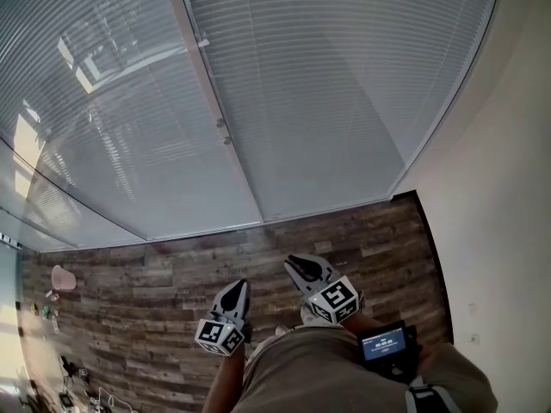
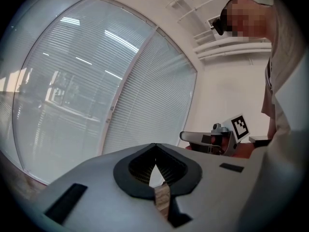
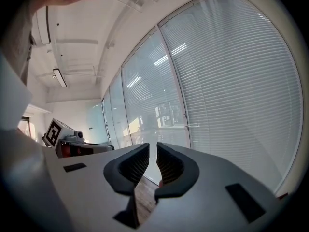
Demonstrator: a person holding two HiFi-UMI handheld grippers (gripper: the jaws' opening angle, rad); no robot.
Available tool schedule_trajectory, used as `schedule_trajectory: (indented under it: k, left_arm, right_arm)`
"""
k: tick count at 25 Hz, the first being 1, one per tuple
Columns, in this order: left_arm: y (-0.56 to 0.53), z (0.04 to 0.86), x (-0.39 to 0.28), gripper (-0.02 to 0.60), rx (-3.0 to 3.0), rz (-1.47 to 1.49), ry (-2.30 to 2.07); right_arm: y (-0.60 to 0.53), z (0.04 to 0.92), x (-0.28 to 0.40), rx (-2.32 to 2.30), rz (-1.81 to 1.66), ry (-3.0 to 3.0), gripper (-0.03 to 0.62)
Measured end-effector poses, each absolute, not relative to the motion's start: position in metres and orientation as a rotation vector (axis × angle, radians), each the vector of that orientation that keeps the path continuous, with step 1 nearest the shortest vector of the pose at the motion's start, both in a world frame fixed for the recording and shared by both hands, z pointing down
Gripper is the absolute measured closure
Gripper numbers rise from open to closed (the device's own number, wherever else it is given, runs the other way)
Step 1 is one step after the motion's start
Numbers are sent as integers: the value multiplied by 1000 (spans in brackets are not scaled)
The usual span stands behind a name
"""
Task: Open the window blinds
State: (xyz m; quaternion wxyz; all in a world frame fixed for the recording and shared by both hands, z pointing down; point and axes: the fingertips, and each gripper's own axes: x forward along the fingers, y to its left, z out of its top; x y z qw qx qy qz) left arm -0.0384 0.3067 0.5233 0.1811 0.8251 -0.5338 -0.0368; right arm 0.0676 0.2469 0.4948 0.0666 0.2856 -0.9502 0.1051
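On your left, the left gripper (image 1: 234,289) is clamped tight on nothing, low over the wood floor (image 1: 155,291). Beside it, the right gripper (image 1: 294,261) has its jaws a crack apart, and it's empty too. Ahead and well clear of both, the window blinds (image 1: 336,93) hang fully down, slats shut. Nothing is done yet — the reach and the whole opening are left.
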Motion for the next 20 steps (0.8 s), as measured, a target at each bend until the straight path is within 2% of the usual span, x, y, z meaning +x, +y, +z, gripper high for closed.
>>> schedule_trajectory:
  k: [20]
  left_arm:
    - [284,548,-2,566,2210,-152,-1635]
  right_arm:
    - [211,516,124,797,342,-2898,542]
